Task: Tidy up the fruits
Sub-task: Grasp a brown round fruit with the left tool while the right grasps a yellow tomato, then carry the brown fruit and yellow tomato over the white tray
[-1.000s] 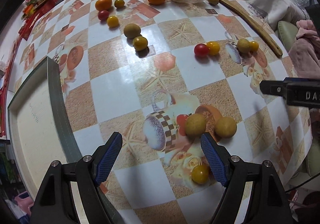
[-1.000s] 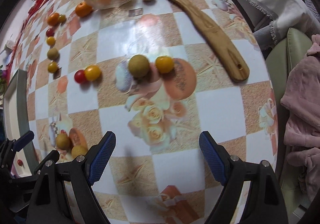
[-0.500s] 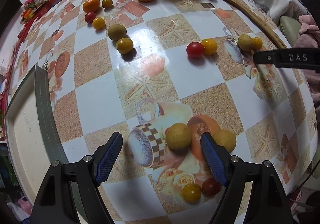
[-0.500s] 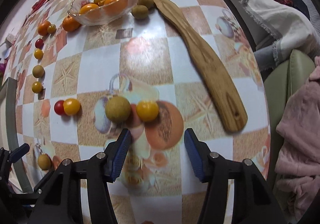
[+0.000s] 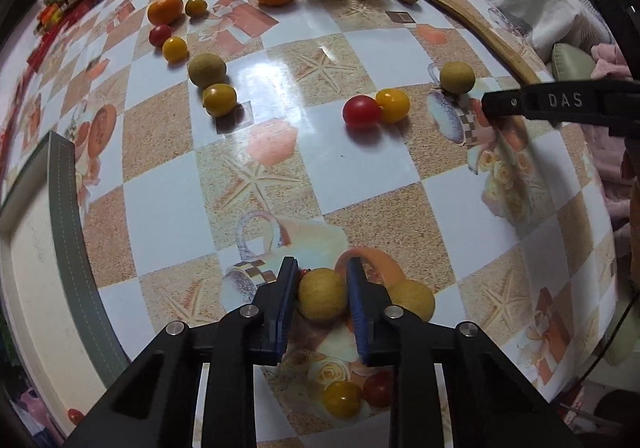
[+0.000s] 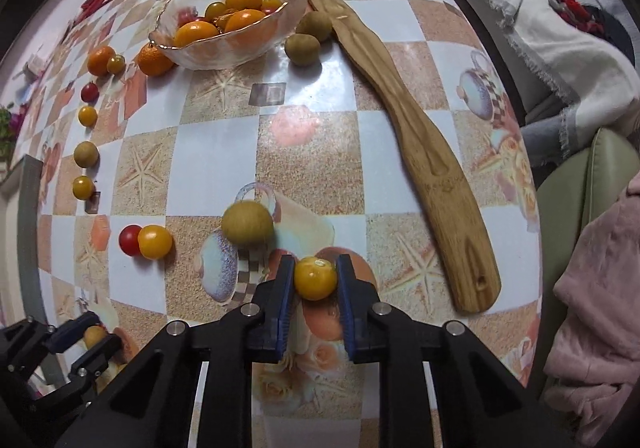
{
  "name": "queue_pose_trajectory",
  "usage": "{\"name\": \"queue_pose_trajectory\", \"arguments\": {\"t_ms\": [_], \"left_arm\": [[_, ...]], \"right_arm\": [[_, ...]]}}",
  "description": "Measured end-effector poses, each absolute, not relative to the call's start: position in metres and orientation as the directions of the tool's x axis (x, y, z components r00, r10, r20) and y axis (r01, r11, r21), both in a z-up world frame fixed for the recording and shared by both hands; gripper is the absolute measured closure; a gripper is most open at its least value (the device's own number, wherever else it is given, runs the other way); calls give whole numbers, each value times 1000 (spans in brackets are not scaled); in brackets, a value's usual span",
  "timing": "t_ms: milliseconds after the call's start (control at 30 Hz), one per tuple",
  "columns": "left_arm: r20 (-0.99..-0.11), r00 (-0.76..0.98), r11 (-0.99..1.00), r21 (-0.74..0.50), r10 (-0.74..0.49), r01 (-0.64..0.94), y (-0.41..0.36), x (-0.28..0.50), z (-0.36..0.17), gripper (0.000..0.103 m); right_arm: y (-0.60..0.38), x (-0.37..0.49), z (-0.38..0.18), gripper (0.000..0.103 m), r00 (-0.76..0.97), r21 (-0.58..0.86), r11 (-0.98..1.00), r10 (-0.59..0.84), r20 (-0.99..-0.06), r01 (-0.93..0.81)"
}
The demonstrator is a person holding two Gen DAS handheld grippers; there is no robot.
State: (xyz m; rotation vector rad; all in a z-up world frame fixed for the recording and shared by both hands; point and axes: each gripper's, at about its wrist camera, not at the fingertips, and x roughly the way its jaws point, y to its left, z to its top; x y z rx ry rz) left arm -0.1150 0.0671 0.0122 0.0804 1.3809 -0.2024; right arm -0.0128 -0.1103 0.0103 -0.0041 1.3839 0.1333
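Observation:
My left gripper point(image 5: 322, 294) is shut on a tan round fruit point(image 5: 323, 294) at the near edge of the checkered table point(image 5: 360, 175). A second tan fruit point(image 5: 413, 300) lies just right of it. My right gripper point(image 6: 315, 278) is shut on a yellow cherry tomato point(image 6: 315, 278); a tan fruit point(image 6: 247, 223) sits just beyond it to the left. A glass bowl point(image 6: 236, 47) with oranges and small tomatoes stands at the far side. Loose fruits lie scattered over the table. The left gripper also shows low left in the right wrist view point(image 6: 86, 340).
A long wooden spatula point(image 6: 420, 151) lies along the table's right side. A grey-rimmed tray point(image 5: 60, 207) sits at the left. A red and a yellow tomato point(image 5: 376, 109) lie mid-table, another pair point(image 5: 356, 394) near the front edge. Cloth and a cushion point(image 6: 580, 207) border the right.
Both grippers moved forward and closed from open: the left onto the tan fruit, the right onto the yellow cherry tomato.

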Motion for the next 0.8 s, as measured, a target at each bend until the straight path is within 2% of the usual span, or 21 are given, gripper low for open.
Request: {"name": "queue_pose_trajectory", "arguments": {"t_ms": [133, 467, 800], "left_arm": [[-976, 147, 980, -142, -161, 137, 81, -112, 12, 76], [-977, 136, 982, -146, -162, 118, 91, -117, 15, 76], [-967, 186, 983, -160, -173, 87, 116, -127, 43, 76]], "right_arm": [[-114, -23, 17, 80, 171, 131, 990, 138, -976, -51], [-127, -60, 22, 80, 137, 215, 977, 213, -967, -1], [-105, -73, 40, 80, 129, 224, 974, 228, -965, -44]]}}
